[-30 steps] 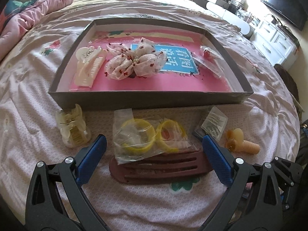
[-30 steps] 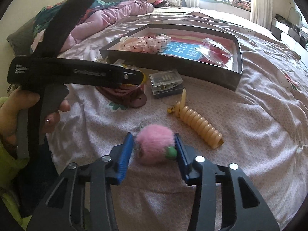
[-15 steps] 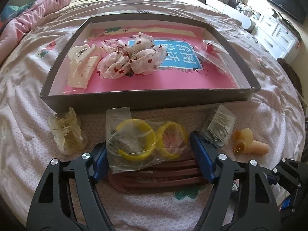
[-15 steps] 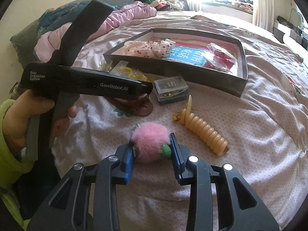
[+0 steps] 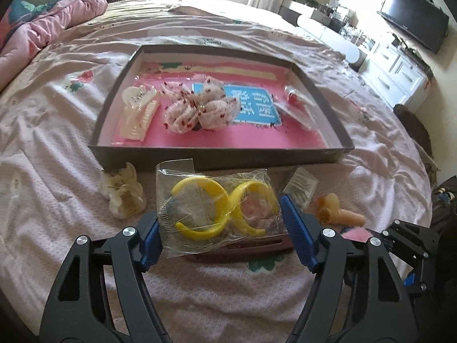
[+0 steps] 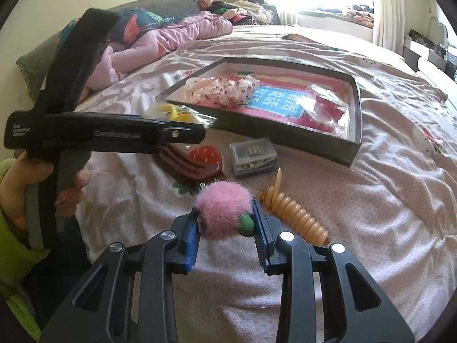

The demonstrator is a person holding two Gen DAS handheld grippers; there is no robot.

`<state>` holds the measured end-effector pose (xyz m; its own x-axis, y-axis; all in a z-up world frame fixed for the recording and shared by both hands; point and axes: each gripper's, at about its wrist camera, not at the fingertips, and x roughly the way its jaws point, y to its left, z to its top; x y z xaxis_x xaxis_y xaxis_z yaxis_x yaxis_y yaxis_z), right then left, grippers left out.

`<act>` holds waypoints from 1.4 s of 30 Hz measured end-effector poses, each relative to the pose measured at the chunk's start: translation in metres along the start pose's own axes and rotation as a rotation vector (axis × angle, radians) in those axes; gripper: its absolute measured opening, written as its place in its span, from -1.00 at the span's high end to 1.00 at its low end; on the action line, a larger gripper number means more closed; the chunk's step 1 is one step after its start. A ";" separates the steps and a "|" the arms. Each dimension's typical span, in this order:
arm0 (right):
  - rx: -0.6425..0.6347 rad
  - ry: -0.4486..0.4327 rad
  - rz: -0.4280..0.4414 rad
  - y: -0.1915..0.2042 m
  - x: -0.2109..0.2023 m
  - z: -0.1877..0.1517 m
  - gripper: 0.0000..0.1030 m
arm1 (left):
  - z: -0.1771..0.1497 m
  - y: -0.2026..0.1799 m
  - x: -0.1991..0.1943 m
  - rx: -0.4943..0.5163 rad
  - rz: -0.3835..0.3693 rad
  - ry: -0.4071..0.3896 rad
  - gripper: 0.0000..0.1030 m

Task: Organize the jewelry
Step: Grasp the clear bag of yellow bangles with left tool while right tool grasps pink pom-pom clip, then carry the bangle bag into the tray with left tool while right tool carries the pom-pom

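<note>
A clear bag with two yellow hoops hangs just above the bedspread, and my left gripper is shut on its two side edges. Under the bag lies a brown comb. My right gripper is shut on a fluffy pink pompom with a green bead, low over the bed. Beyond both sits a dark shallow box with a pink floor. It holds a cream claw clip, a floral scrunchie and a small clear packet.
On the bedspread in front of the box lie a pale claw clip, a small clear case of pins and a beige spiral hair tie. A hand holds the left gripper's handle. A pink quilt lies at the far left.
My left gripper went from wide open to shut on the bag of hoops and raised it off the comb. My right gripper's pads closed in on the pink pompom.
</note>
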<state>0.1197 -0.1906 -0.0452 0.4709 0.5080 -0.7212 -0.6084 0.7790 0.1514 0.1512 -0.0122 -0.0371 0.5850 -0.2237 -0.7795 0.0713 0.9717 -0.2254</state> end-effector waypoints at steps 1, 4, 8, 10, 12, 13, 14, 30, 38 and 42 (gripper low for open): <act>0.000 -0.002 -0.001 0.000 -0.001 0.001 0.39 | 0.001 0.001 -0.003 -0.002 -0.001 -0.006 -0.26; -0.003 -0.012 -0.008 0.001 -0.004 0.006 0.39 | 0.003 0.002 -0.011 -0.007 -0.005 -0.028 -0.26; -0.011 -0.024 -0.015 0.004 -0.006 0.011 0.39 | 0.006 0.007 -0.021 -0.015 -0.005 -0.053 -0.26; -0.016 -0.028 -0.016 0.005 -0.007 0.015 0.39 | 0.007 0.009 -0.025 -0.018 -0.003 -0.063 -0.26; -0.020 -0.033 -0.016 0.006 -0.008 0.018 0.39 | 0.008 0.012 -0.029 -0.025 -0.003 -0.072 -0.26; -0.025 -0.036 -0.017 0.007 -0.008 0.020 0.39 | 0.008 0.013 -0.031 -0.028 -0.003 -0.077 -0.26; -0.027 -0.039 -0.019 0.008 -0.009 0.023 0.39 | 0.009 0.015 -0.033 -0.033 -0.002 -0.083 -0.26; -0.039 -0.086 -0.041 0.011 -0.005 0.054 0.39 | 0.020 0.047 -0.050 -0.088 0.011 -0.140 -0.26; -0.028 -0.100 -0.058 0.004 0.001 0.065 0.39 | 0.025 0.051 -0.047 -0.088 0.016 -0.151 -0.26; -0.023 -0.106 -0.067 0.000 0.002 0.071 0.39 | 0.030 0.051 -0.046 -0.087 0.010 -0.157 -0.26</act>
<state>0.1663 -0.1637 0.0009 0.5756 0.4916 -0.6535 -0.5869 0.8048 0.0886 0.1524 0.0503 0.0045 0.7051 -0.1927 -0.6824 -0.0014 0.9620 -0.2731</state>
